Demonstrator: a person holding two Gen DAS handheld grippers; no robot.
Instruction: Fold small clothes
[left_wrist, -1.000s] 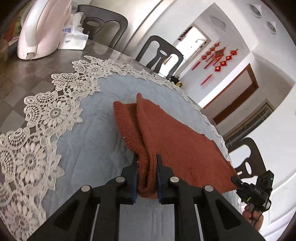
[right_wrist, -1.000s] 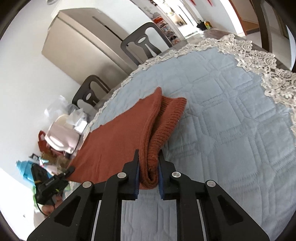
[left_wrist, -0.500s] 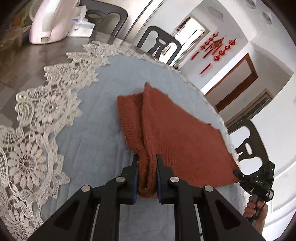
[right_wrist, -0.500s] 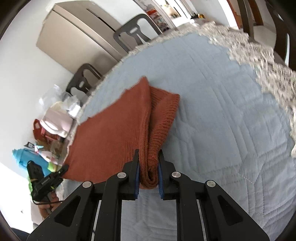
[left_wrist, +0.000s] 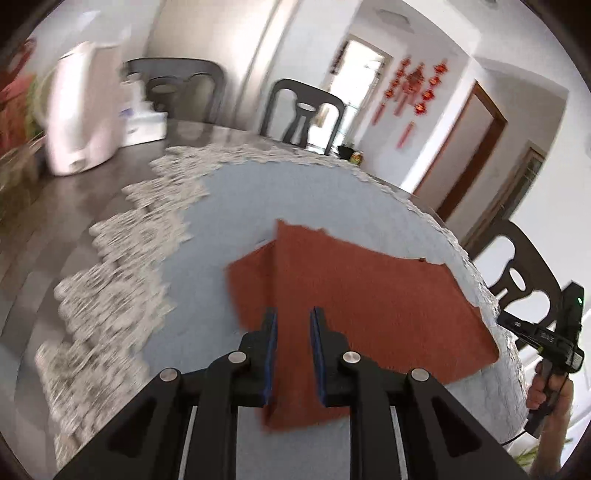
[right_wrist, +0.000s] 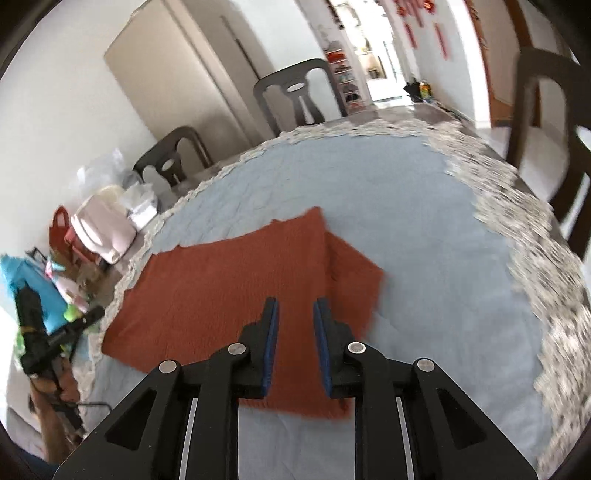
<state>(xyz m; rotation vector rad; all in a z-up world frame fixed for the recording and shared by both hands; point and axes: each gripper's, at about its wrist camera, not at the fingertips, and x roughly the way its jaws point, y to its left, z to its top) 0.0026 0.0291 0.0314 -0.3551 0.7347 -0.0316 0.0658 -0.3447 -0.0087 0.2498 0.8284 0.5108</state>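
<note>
A rust-red knitted garment (left_wrist: 369, 306) lies folded and flat on the pale blue quilted cloth (left_wrist: 295, 192); a narrow flap shows beside its top layer. In the left wrist view my left gripper (left_wrist: 293, 321) hovers over the garment's near left corner, jaws a little apart, and the knit lies under them, not pinched. In the right wrist view the garment (right_wrist: 229, 288) spreads to the left. My right gripper (right_wrist: 295, 314) is above its near right corner. Its jaws are opening and nothing is pressed between the pads.
White lace (left_wrist: 122, 266) borders the blue cloth on the dark table. A white appliance (left_wrist: 85, 110) and a tissue box (left_wrist: 144, 125) stand at the far left. Dark chairs (left_wrist: 303, 107) (right_wrist: 546, 110) ring the table. Clutter (right_wrist: 103, 229) sits beyond the garment's left end.
The garment's edge was bunched and pinched between both pairs of pads. Now it lies flat and free. Both grippers have pulled back, lifted a little and rolled, and both views are blurred.
</note>
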